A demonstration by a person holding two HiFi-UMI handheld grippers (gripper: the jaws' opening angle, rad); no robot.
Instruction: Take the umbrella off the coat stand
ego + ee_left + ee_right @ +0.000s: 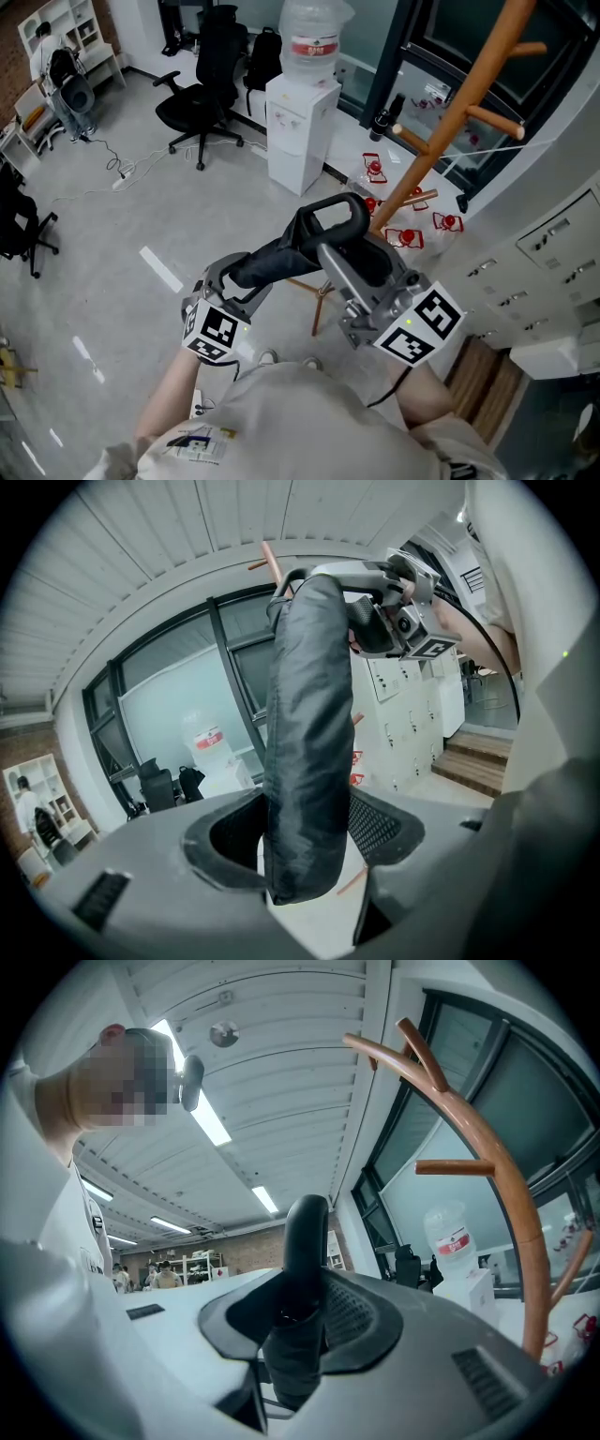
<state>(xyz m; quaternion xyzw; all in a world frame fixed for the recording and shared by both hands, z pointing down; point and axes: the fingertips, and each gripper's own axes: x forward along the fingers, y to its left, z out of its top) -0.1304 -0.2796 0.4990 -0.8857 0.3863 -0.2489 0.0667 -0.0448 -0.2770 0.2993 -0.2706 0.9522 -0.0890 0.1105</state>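
Left gripper [302,841] jaws are clamped on the sleeved body of the folded black umbrella [279,253]; right gripper [298,1321] jaws are clamped on its curved handle [306,1227]. Held slanted between both tools, the umbrella sits below the pegs [494,119] of the orange coat stand [466,101].

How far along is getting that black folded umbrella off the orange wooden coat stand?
Done: the black folded umbrella looks clear of every peg on the orange wooden coat stand. In hand: the left gripper clamps its fabric body and the right gripper clamps its curved handle. Remaining: probably just carrying it away.
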